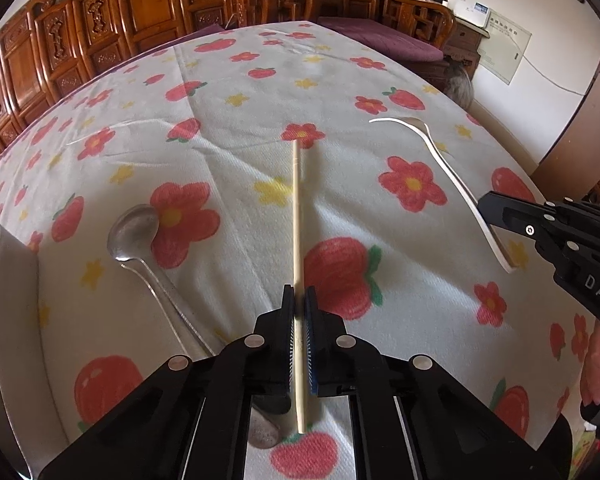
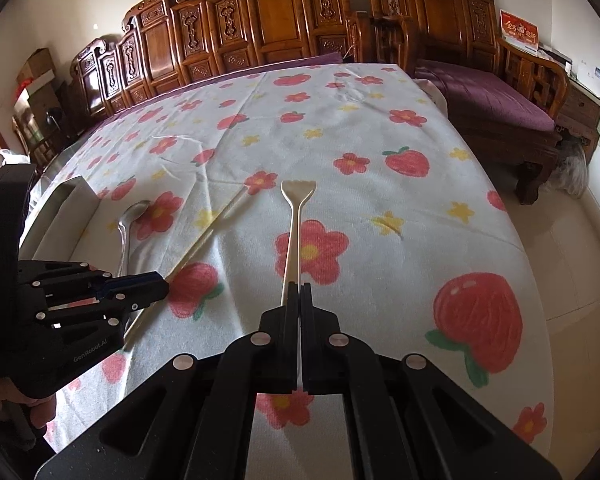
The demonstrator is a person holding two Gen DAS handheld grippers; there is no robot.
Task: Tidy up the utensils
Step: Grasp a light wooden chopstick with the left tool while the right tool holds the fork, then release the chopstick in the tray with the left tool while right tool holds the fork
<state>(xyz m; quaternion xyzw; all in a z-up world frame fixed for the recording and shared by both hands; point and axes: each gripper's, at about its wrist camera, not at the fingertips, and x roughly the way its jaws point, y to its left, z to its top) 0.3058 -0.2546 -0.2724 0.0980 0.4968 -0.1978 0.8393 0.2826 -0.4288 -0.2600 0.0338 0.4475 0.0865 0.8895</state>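
Now my left tool (image 1: 299, 300) pinches the chopstick (image 1: 296, 216), my right tool (image 2: 299, 292) clamps the white fork (image 2: 294, 232). Both utensils are gripped at the handle end, I judge, for carrying toward the tray (image 2: 66, 200).

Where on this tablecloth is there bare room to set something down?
Free: the far half of the tablecloth, beyond the chopstick and white spoon, and its near right side. Crowded: near left, around the metal spoon and tray.

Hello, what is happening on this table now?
A person is sorting utensils with two handheld grippers. The left gripper is shut on a wooden chopstick; the right gripper is shut on a white spoon-like utensil. A metal spoon lies on the flowered tablecloth, near a white tray.
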